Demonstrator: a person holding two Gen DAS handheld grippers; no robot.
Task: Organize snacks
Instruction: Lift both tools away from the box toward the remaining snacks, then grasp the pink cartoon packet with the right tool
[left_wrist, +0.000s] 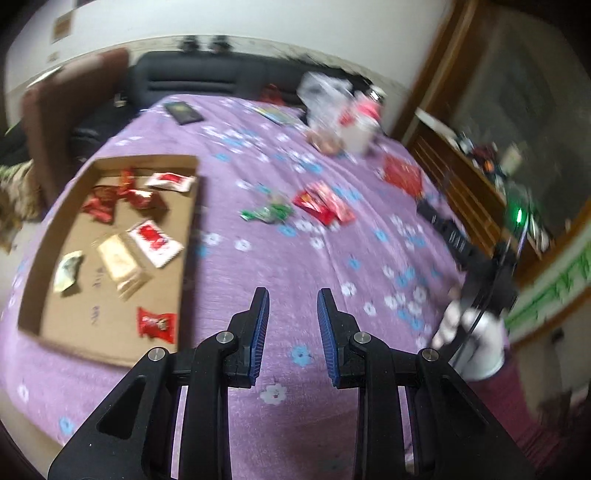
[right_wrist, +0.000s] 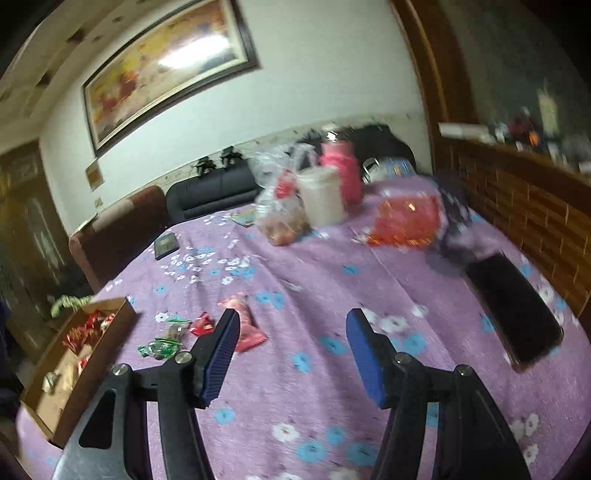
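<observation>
A shallow cardboard tray (left_wrist: 192, 206) lies on the purple flowered cloth at the left; it also shows in the right wrist view (right_wrist: 107, 343). It holds several snack packets, red, white-and-red (left_wrist: 155, 242) and beige (left_wrist: 123, 264). Loose on the cloth beyond it lie red packets (left_wrist: 323, 205) and a green one (left_wrist: 267, 214); the right wrist view shows the red packets (right_wrist: 247, 326) and the green packet (right_wrist: 160, 347) too. My left gripper (left_wrist: 293, 295) is open and empty above bare cloth. My right gripper (right_wrist: 291, 315) is open and empty, the red packets just left of it.
At the far side stand a plastic bag of food (right_wrist: 280, 206), a white tub (right_wrist: 321, 197), a pink bottle (right_wrist: 341, 170) and a red bag (right_wrist: 408, 218). A black phone (right_wrist: 515, 310) lies at the right, a dark flat object (right_wrist: 166, 243) far left. Chairs stand behind the table.
</observation>
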